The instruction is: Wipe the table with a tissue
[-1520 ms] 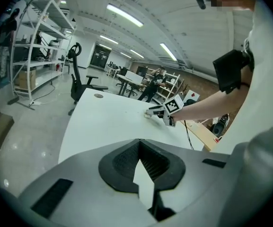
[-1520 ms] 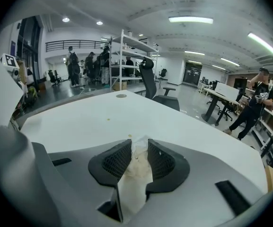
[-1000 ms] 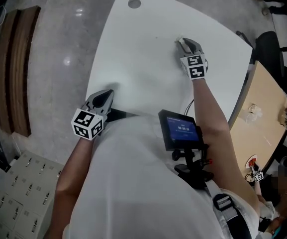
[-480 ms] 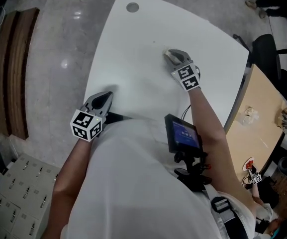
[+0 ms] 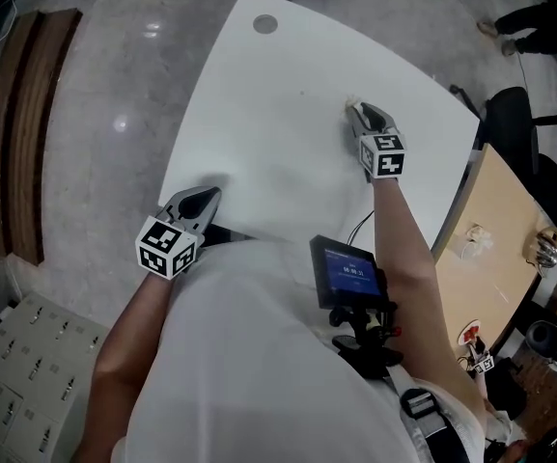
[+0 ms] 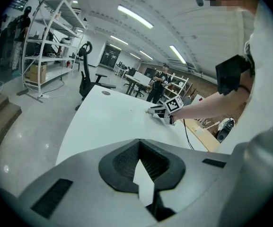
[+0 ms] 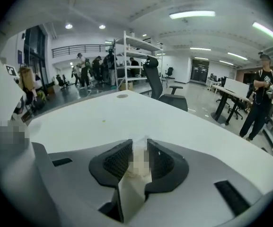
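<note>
Right gripper (image 5: 361, 114): positioned over the far right part of the white table (image 5: 259, 114), jaws pointing away from the person and angled down toward the top. In the right gripper view, the right gripper (image 7: 137, 148) is clenched on the tissue (image 7: 132, 186). The jaws have just been closing a little, and both ribbed pads press on the tissue. The tissue is a crumpled white wad that fills the gap between the pads and hangs down behind them. Its front edge sits at the jaw tips, just above the table (image 7: 103, 122). Contact between tissue and table cannot be confirmed from any view.

Left gripper (image 5: 208, 195): positioned at the near left edge of the table, well apart from the right gripper. In the left gripper view, the left gripper (image 6: 138, 143) has its jaw tips together with nothing between them. Only the table (image 6: 108, 117) shows through the wedge-shaped gap behind the tips.

Table surface: a round cable port (image 5: 264, 24) lies at the far corner. A small dark speck (image 7: 103, 121) lies ahead of the right gripper.

Surroundings: a black office chair (image 7: 156, 82) stands beyond the far edge, and a wooden desk (image 5: 495, 249) stands to the right
</note>
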